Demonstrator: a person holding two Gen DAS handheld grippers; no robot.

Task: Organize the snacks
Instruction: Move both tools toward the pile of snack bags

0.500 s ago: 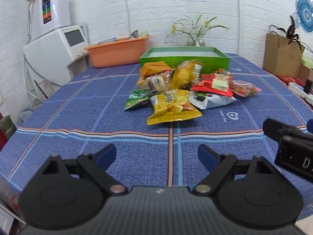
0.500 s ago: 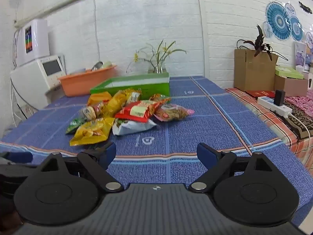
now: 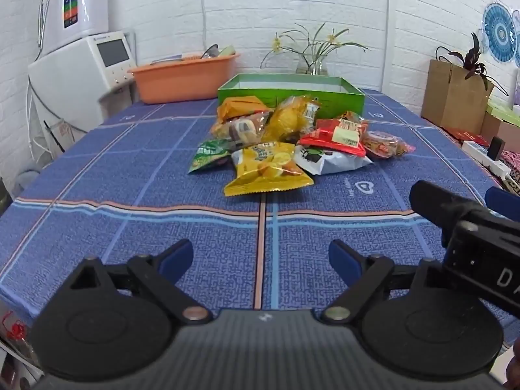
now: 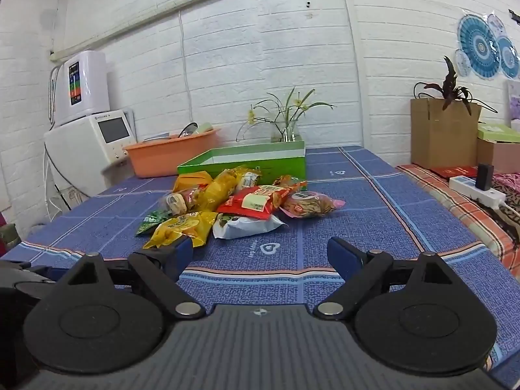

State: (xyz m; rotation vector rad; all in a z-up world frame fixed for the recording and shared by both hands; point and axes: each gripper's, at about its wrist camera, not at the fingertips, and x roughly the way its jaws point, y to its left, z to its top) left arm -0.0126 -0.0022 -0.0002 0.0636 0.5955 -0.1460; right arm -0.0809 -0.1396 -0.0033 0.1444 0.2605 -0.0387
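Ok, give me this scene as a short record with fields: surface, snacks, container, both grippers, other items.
surface: table with blue checked cloth
snacks: loose pile of packets mid-table; yellow bag nearest, white pack and red pack to its right, green pack to its left
container: green box, open, behind the pile; inside not visible
left gripper: open, holding nothing, short of the pile
right gripper: open, holding nothing
other items: orange tub, vase of flowers, cardboard box

Black left gripper (image 3: 260, 256), blue fingers (image 3: 177, 256), silver screws
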